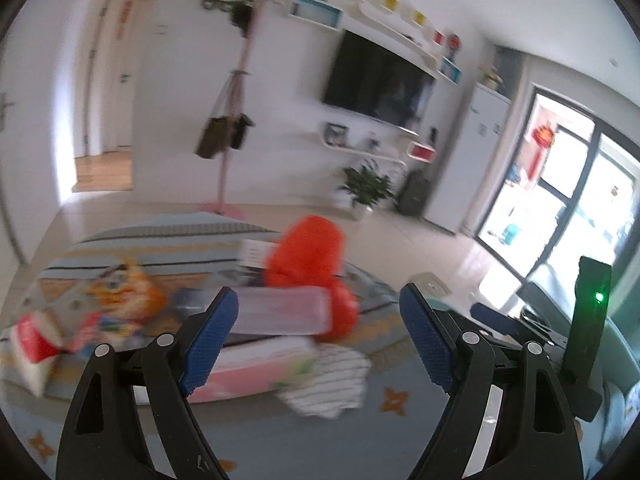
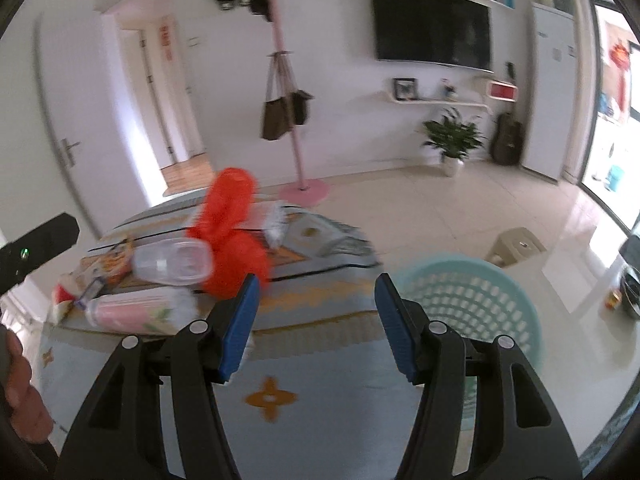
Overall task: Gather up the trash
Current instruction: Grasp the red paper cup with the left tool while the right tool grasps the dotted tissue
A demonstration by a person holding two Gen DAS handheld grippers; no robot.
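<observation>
Trash lies in a heap on a patterned rug (image 1: 280, 432): an orange-red plastic bag (image 1: 308, 256), a clear plastic box (image 1: 280, 310), a pink tissue pack (image 1: 256, 368), an orange snack bag (image 1: 124, 292), a red and white wrapper (image 1: 32, 344) and a striped white cloth (image 1: 332, 380). My left gripper (image 1: 320, 340) is open and empty, just short of the heap. My right gripper (image 2: 316, 320) is open and empty above the rug; the red bag (image 2: 232, 232), clear box (image 2: 172, 266) and pink pack (image 2: 136, 308) lie to its left. A light blue basket (image 2: 472, 308) stands at its right.
A pink coat stand (image 2: 296, 152) with hanging bags stands behind the rug. A potted plant (image 2: 452, 140), a wall TV (image 2: 430, 38) and shelves line the far wall. A beige stool (image 2: 520, 246) stands on the tiled floor. The other gripper's body (image 1: 588, 320) shows at right.
</observation>
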